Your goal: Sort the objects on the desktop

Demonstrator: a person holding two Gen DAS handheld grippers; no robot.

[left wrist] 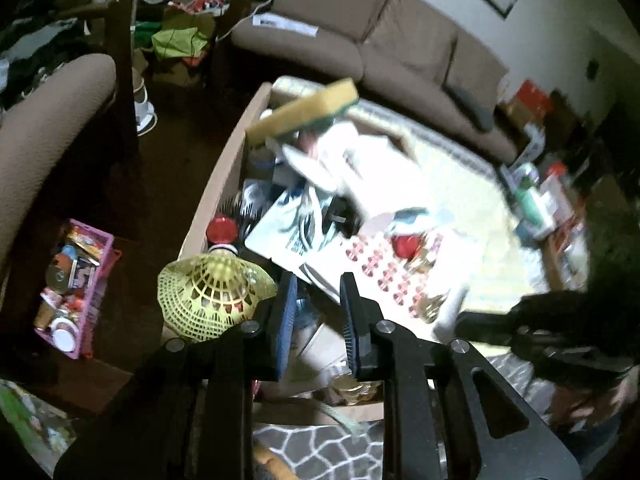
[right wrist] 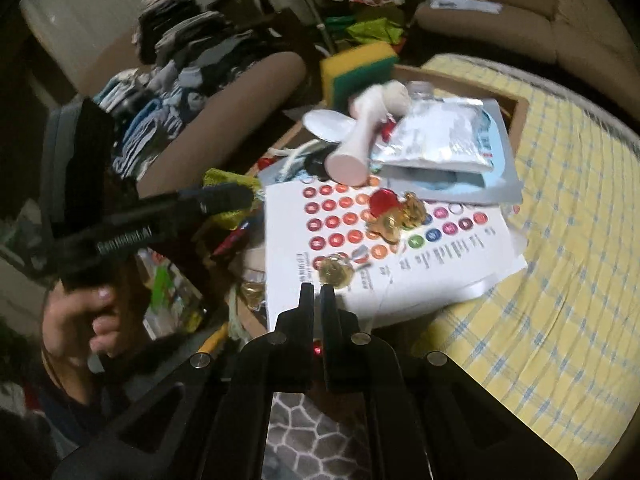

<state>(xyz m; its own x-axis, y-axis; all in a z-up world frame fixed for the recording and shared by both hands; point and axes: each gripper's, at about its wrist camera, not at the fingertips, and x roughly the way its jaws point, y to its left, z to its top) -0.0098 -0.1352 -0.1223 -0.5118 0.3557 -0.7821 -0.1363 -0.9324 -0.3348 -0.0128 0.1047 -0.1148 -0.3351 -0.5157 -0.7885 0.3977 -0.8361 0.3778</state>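
The left gripper (left wrist: 318,312) hangs over a cardboard box (left wrist: 224,184) crammed with odds and ends; its blue-padded jaws stand a little apart with nothing between them; a yellow shuttlecock (left wrist: 212,296) sits just beside the left pad, apart from it. The right gripper (right wrist: 317,300) has its jaws nearly together and empty, poised above a printed sheet (right wrist: 400,248) covered in rows of coloured dots; the lines of print along its edges are too blurred to read. On that sheet lie a red and gold trinket (right wrist: 394,212) and a small gold piece (right wrist: 336,272); beyond them a pink and white handheld fan (right wrist: 360,140) lies on its side against a silvery pouch (right wrist: 436,136), whose blue lettering is smeared beyond reading. A yellow and green sponge (right wrist: 358,70) sticks up at the box's far corner. The box rests on a yellow checked cloth (right wrist: 560,200). On the floor a pink basket (left wrist: 98,284) holds small jars; no label is legible.
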